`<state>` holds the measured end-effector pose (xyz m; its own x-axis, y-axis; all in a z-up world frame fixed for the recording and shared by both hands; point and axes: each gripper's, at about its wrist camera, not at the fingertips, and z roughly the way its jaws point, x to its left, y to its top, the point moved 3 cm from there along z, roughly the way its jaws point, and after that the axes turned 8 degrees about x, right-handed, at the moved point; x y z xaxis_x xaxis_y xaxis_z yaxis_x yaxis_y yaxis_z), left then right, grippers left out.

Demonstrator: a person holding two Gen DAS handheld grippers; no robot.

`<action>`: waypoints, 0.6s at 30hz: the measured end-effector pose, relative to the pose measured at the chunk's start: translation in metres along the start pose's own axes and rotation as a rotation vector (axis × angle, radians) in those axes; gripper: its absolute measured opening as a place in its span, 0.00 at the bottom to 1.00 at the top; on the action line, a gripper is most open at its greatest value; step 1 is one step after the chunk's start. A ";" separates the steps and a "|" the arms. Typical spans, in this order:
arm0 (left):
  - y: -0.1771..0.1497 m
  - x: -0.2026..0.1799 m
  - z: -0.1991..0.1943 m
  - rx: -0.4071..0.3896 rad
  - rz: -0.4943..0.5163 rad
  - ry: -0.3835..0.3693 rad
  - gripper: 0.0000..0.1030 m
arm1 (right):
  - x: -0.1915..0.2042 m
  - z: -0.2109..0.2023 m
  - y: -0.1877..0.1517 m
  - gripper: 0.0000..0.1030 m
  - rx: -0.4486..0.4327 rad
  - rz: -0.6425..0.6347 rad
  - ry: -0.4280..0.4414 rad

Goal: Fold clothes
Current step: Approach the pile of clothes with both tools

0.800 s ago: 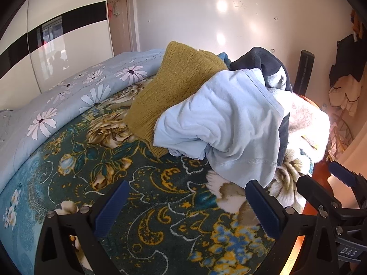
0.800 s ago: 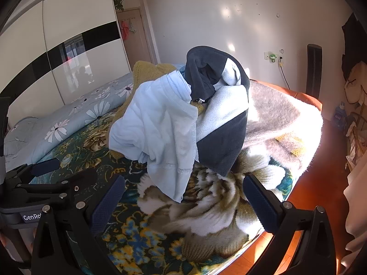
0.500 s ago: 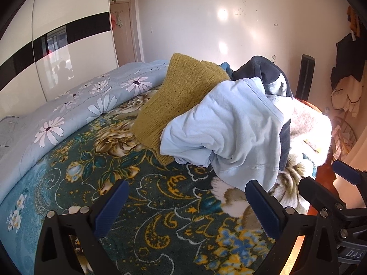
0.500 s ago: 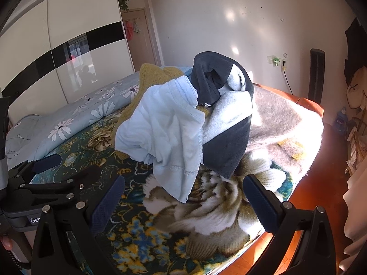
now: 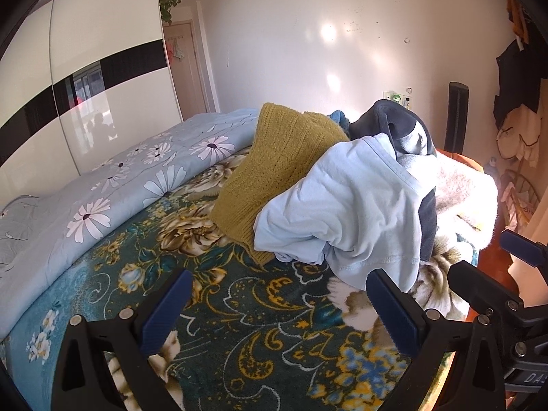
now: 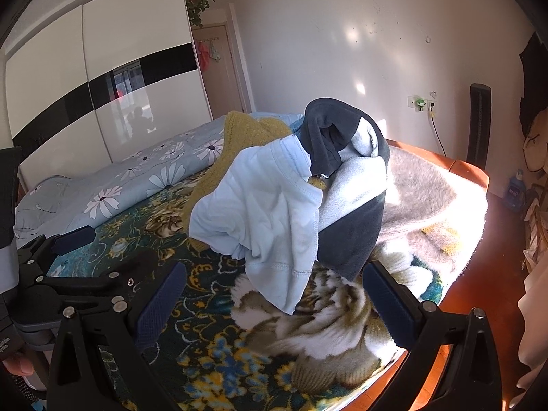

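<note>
A: Clothes [image 5: 342, 205] sit in an unfolded heap on the bed [image 5: 239, 308], on its dark floral blanket [image 6: 212, 352]. A pale blue garment [image 6: 260, 212] drapes over the front, a mustard knit [image 5: 281, 157] leans behind it, and a dark grey and white fleece [image 6: 349, 178] tops the pile.

B: And the two grippers?

A: The left gripper [image 5: 277, 311] hovers over the blanket just short of the heap, jaws wide apart, nothing between them. The right gripper [image 6: 274, 304] stands likewise beside it, jaws spread and empty, with the blue garment's hem hanging near.

B: What lies beyond?

A: A light blue daisy-print quilt [image 5: 102, 191] runs along the far side of the bed, before a white wardrobe [image 6: 102, 68].
</note>
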<state>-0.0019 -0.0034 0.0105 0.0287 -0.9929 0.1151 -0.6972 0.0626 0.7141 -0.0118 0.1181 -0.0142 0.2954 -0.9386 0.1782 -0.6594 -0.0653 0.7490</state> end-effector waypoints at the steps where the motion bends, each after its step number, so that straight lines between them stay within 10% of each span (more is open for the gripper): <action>1: 0.001 0.001 -0.001 -0.004 0.000 0.000 1.00 | 0.000 0.000 0.001 1.00 -0.002 0.002 0.004; 18: 0.010 -0.002 -0.015 -0.048 0.034 0.039 1.00 | 0.004 -0.012 0.009 1.00 -0.084 -0.053 0.040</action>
<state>0.0019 0.0007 0.0275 0.0339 -0.9855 0.1662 -0.6631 0.1022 0.7415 -0.0082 0.1175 0.0015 0.3569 -0.9202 0.1608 -0.5823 -0.0846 0.8086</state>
